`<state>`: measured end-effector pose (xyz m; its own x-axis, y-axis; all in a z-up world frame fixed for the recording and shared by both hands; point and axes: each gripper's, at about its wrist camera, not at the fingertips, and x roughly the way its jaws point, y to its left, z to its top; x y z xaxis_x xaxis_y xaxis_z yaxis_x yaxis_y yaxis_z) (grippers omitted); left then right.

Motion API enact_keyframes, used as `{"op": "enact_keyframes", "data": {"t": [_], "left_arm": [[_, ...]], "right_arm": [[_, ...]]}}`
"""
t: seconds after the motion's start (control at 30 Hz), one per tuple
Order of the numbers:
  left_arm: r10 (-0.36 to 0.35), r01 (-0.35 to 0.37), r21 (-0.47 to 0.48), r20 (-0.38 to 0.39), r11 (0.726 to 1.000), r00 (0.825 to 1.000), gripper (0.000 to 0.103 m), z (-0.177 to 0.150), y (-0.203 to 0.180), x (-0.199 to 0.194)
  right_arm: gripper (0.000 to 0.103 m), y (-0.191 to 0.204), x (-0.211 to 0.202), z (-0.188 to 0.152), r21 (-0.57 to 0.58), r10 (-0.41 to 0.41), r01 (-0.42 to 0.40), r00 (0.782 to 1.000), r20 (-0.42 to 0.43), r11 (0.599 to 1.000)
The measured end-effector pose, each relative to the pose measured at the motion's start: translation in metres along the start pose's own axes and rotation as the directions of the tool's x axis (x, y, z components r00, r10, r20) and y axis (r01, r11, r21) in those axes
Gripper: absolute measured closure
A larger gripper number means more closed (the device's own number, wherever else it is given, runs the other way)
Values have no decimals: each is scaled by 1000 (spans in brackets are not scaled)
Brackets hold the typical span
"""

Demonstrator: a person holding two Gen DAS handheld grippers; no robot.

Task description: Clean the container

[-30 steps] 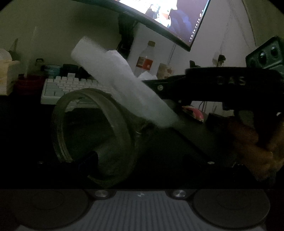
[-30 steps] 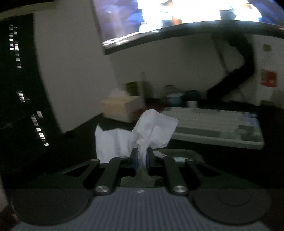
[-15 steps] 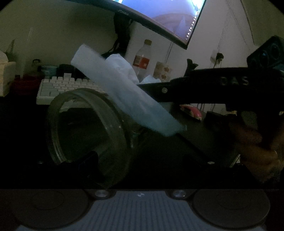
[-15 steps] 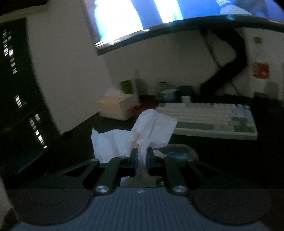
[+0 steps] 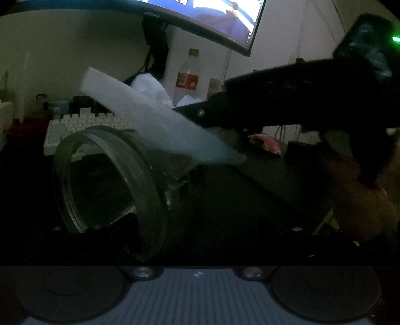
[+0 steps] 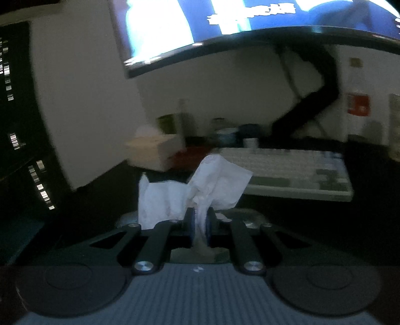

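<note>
In the left wrist view a clear glass container [image 5: 150,190] lies on its side, mouth to the left, lifted off the dark desk. My left gripper [image 5: 175,215] is shut on it, though its dark fingers are hard to make out. From the right comes my right gripper [image 5: 190,112], shut on a white tissue [image 5: 160,125] that lies across the container's upper side. In the right wrist view the right gripper [image 6: 200,220] pinches the crumpled tissue [image 6: 215,185] between its blue pads. A glassy rim [image 6: 247,216] shows just under the fingers.
A white keyboard [image 5: 82,122] [image 6: 287,170] sits behind the container, under a lit curved monitor [image 5: 212,20]. A plastic bottle [image 5: 187,75], a tissue box [image 6: 155,150] and a pink object [image 5: 265,143] stand around. A hand [image 5: 362,200] holds the right gripper.
The left wrist view has rolled slightly, so the right gripper now slants across it. The tissue stays over the container's upper side. Both grips are unchanged.
</note>
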<state>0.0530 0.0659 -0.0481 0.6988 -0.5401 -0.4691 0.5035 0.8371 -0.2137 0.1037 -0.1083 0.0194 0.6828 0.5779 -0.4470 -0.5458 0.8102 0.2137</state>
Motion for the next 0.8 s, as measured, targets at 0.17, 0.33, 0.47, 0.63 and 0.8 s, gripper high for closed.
{"op": "enact_keyframes", "data": {"t": [0.17,0.33,0.47,0.63,0.8], "left_arm": [[-3,3,-8,2,1000,1000,0,1,4,1],[0,0,-5,0,1000,1000,0,1,6,3],[51,-50,-39,20,998,999,0,-3,-33,9],[32,-31,-51,24,998,999,0,-4,-30,7],[22,-20,-58,27,998,999,0,-7,-31,2]], "right_arm": [[90,-12,2,1,62,-36,36,999,6,997],[85,-4,2,1,33,-64,63,998,3,997],[54,2,2,3,37,-44,44,999,-9,998],[5,16,-3,0,-2,-15,15,1000,1,1000],[0,26,-3,-5,-16,-43,43,999,23,999]]}}
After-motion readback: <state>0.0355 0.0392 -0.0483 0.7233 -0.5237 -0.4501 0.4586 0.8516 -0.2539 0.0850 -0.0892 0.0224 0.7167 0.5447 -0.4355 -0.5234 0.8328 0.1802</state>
